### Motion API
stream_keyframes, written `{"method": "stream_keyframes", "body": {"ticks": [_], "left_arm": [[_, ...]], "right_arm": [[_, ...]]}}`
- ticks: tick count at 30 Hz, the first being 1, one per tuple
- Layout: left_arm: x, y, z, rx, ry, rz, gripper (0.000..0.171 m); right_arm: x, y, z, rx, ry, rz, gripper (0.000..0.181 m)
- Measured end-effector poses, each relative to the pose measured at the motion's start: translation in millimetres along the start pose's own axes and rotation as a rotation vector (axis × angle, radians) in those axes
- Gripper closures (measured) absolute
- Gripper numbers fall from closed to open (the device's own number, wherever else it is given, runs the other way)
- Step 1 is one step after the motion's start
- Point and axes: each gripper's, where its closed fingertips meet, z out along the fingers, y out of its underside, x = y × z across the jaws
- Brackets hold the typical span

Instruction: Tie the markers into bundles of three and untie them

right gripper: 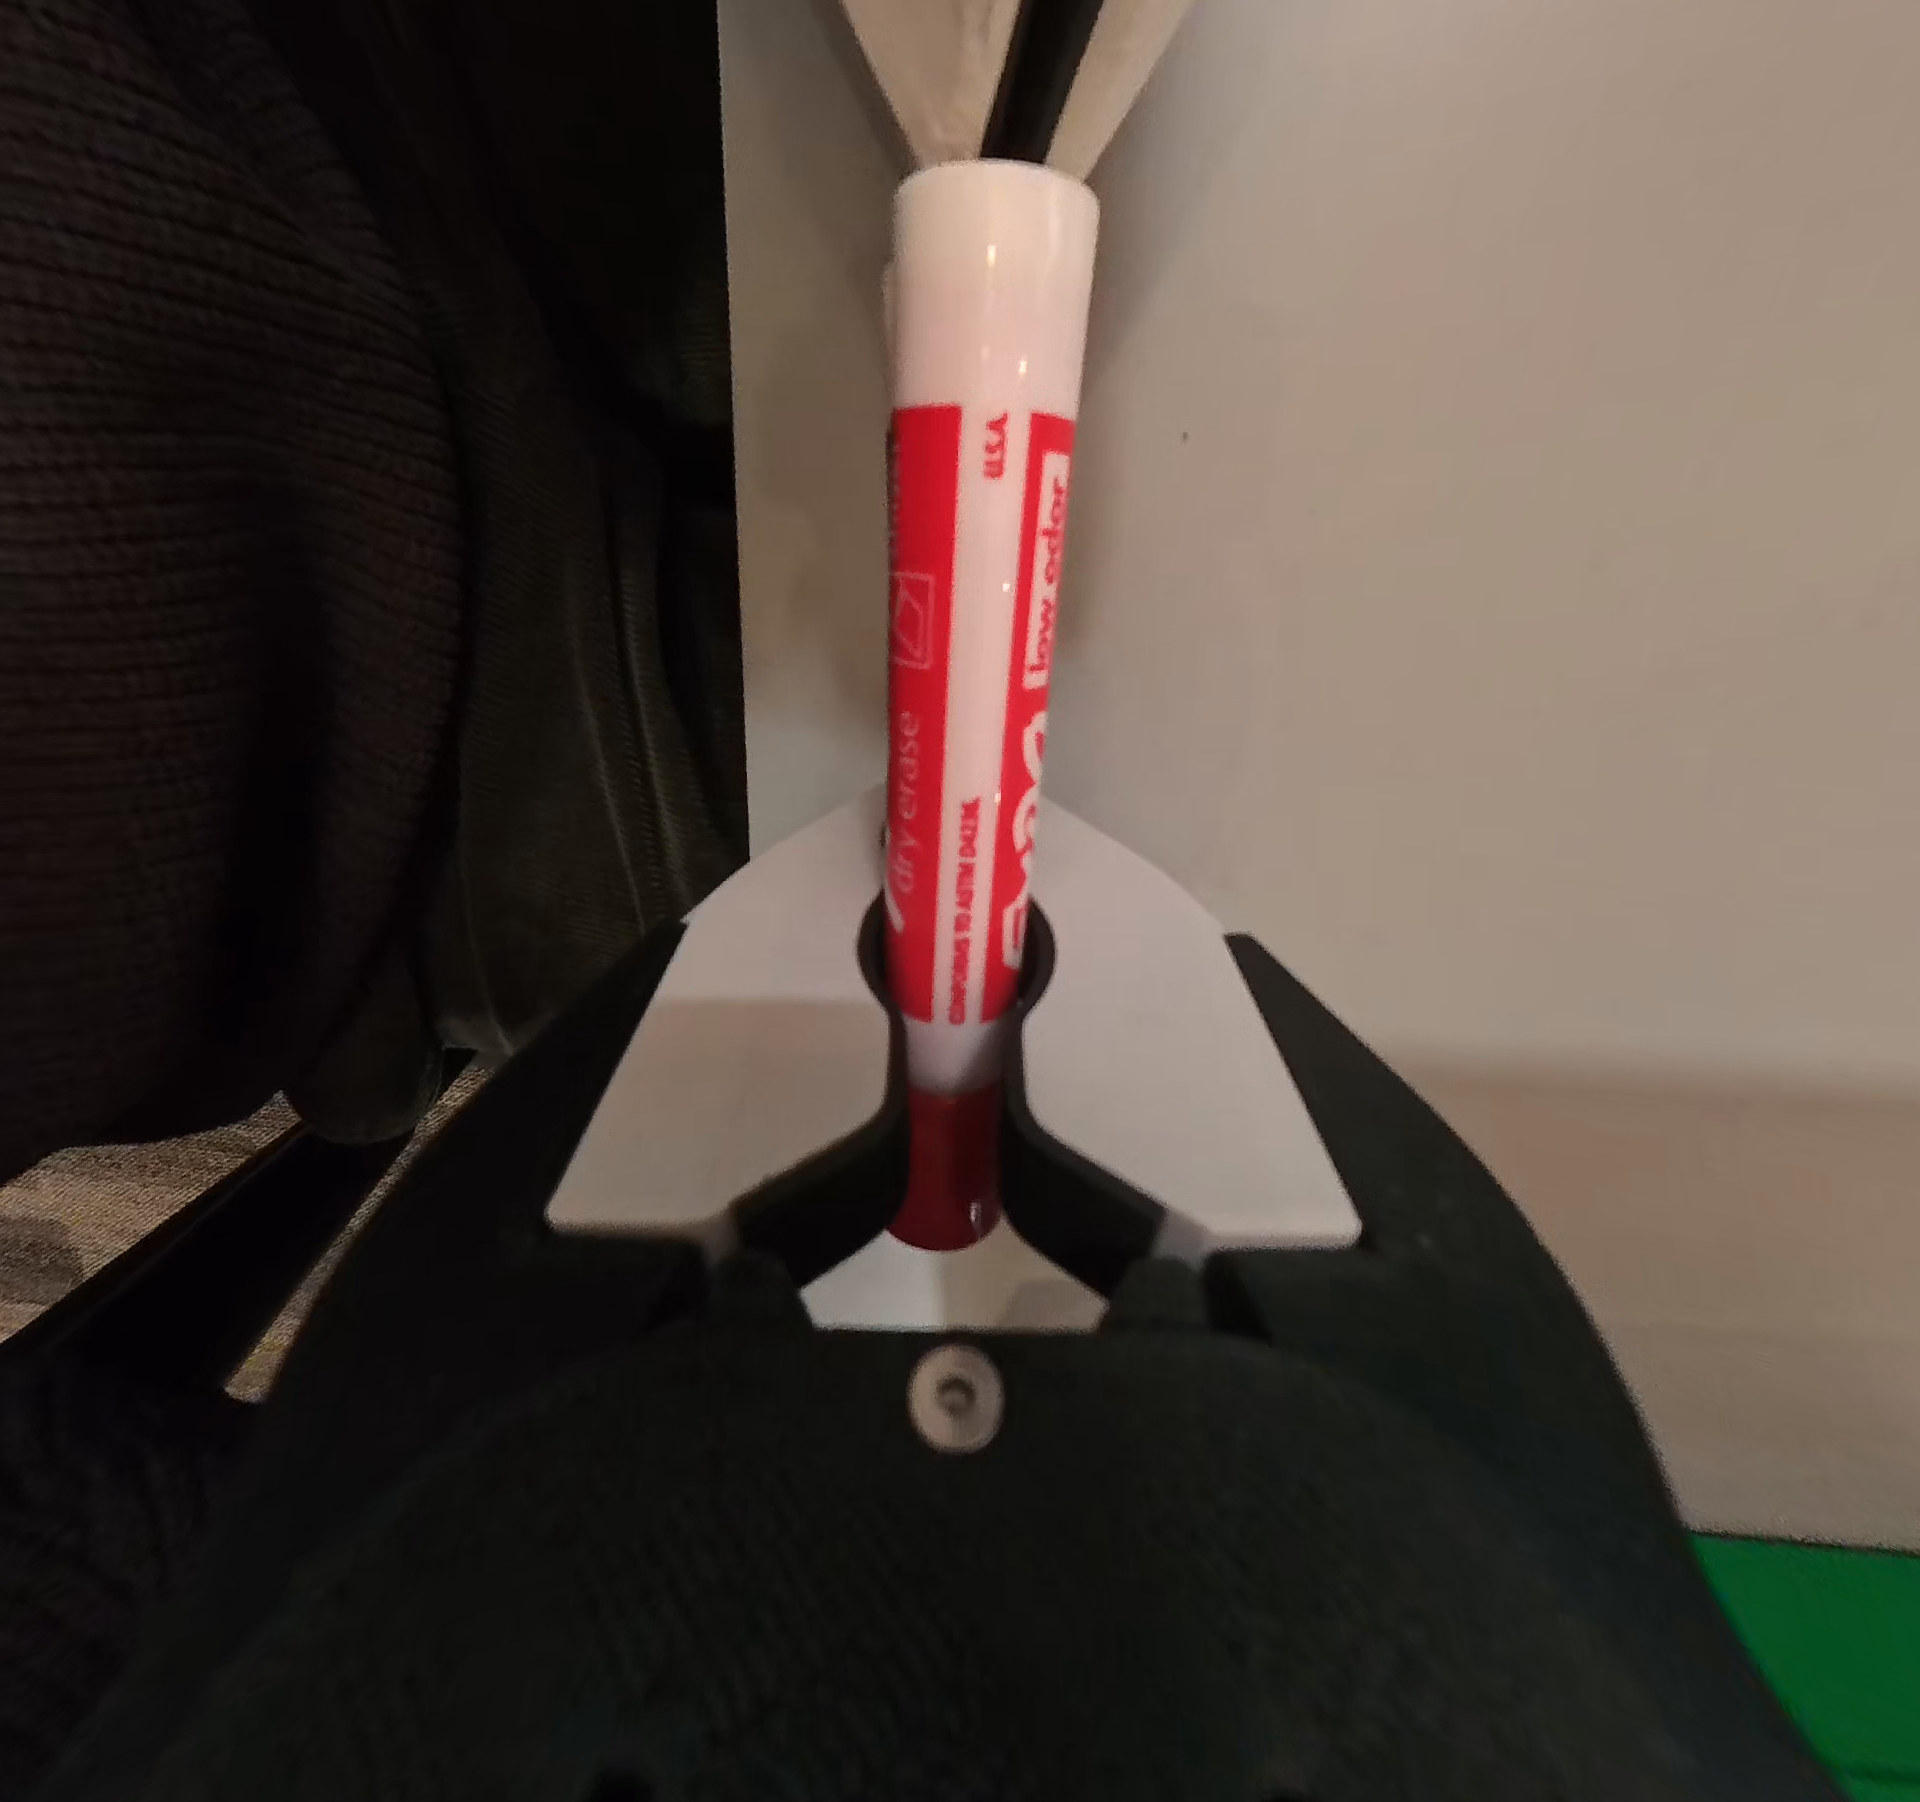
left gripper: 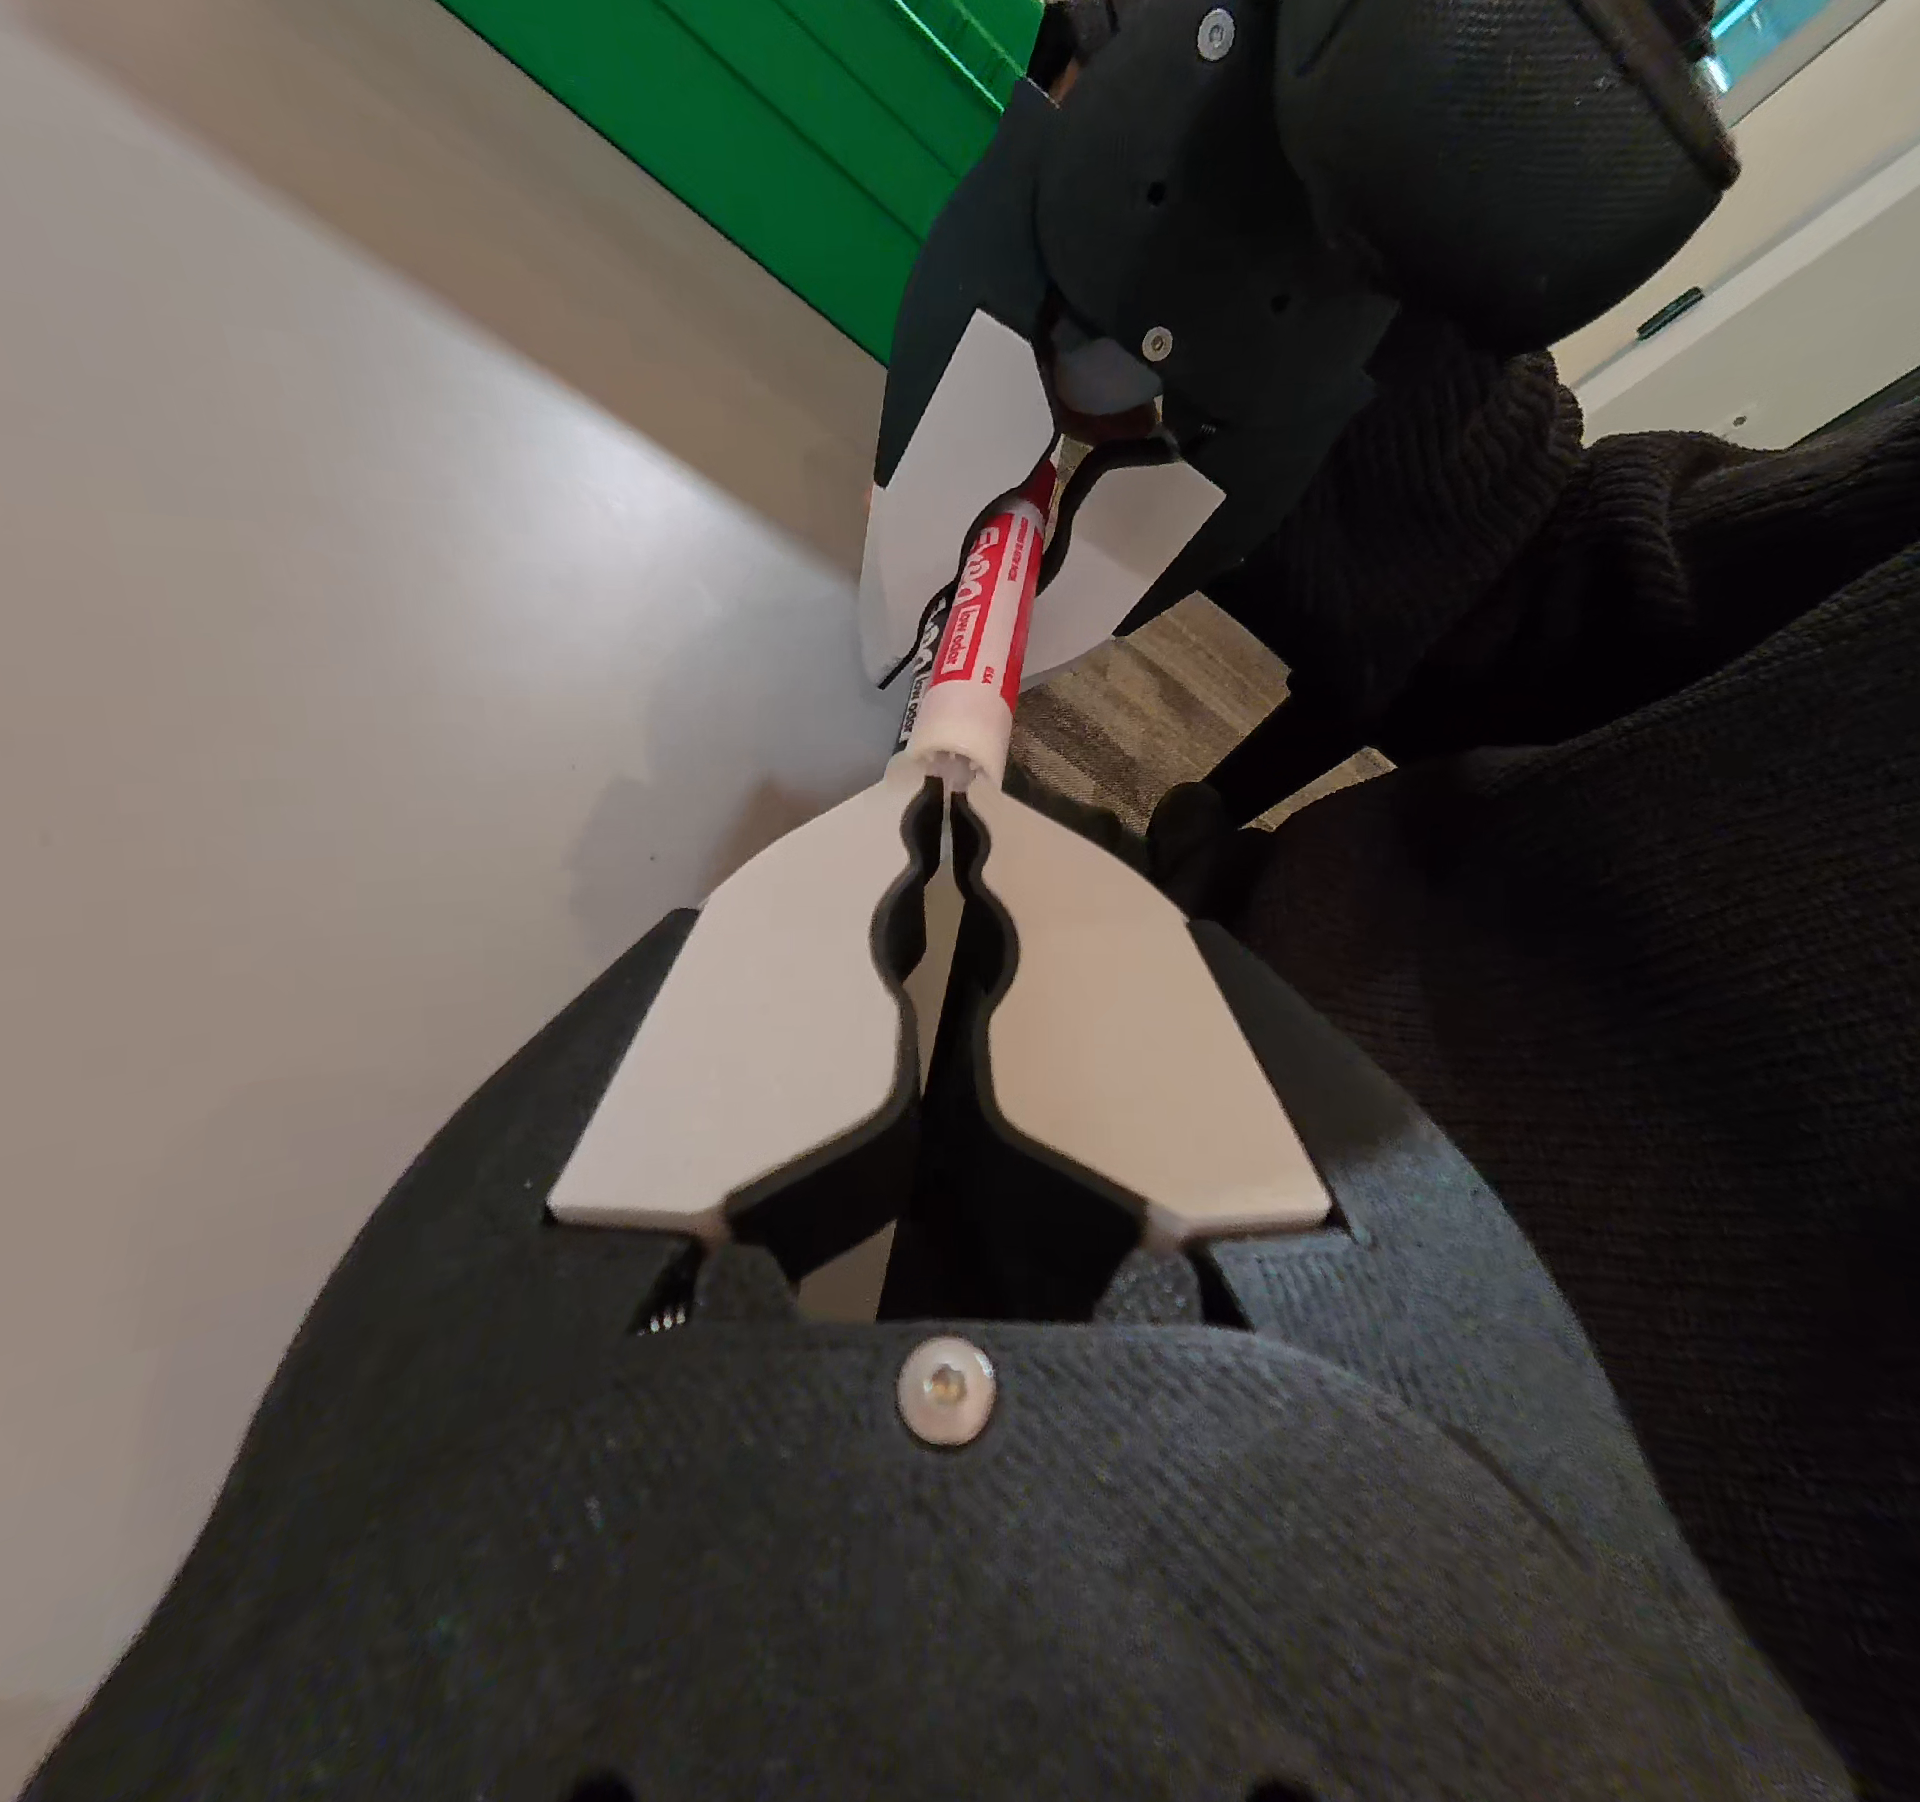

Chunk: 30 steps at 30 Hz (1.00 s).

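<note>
Right gripper [right gripper: 951,921] clamps red marker [right gripper: 977,609], butt touching left gripper [left gripper: 948,802].

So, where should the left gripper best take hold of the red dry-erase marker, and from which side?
Probably on the white rear part of the red dry-erase marker. It sticks out free, while the right gripper clamps the end by the red cap. The left gripper faces that rear end, shut; it should open and come straight along the barrel.

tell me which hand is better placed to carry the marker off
Right, likely: the right gripper is shut around the marker by its red cap; the left gripper only meets the white end with its tips.
</note>
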Motion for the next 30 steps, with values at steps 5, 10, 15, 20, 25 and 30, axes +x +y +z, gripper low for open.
{"method": "stream_keyframes", "body": {"ticks": [5, 10, 15, 20, 25, 30], "left_arm": [[1.4, 0.2, 0.4, -0.001, 0.009, -0.005, 0.169], [2.0, 1.5, 1.3, -0.009, 0.008, 0.001, 0.169], [1.9, 1.4, 1.2, -0.006, 0.011, -0.003, 0.169], [1.9, 1.6, 1.7, -0.007, 0.012, -0.006, 0.169], [2.6, 1.2, 1.2, -0.004, 0.016, -0.008, 0.168], [2.0, 1.7, -0.1, -0.009, 0.020, -0.011, 0.164]], "right_arm": [[0.3, 0.1, -0.7, 0.001, 0.001, 0.001, 0.168], [0.4, 0.9, 0.2, -0.003, -0.002, 0.004, 0.168], [0.0, 0.7, -0.1, -0.003, -0.003, 0.004, 0.168], [-0.6, 0.7, 0.1, -0.005, -0.005, 0.002, 0.167], [-0.6, 0.3, -0.9, -0.002, -0.004, 0.002, 0.168], [-0.7, 0.4, -0.6, -0.002, -0.005, 0.002, 0.168]]}}
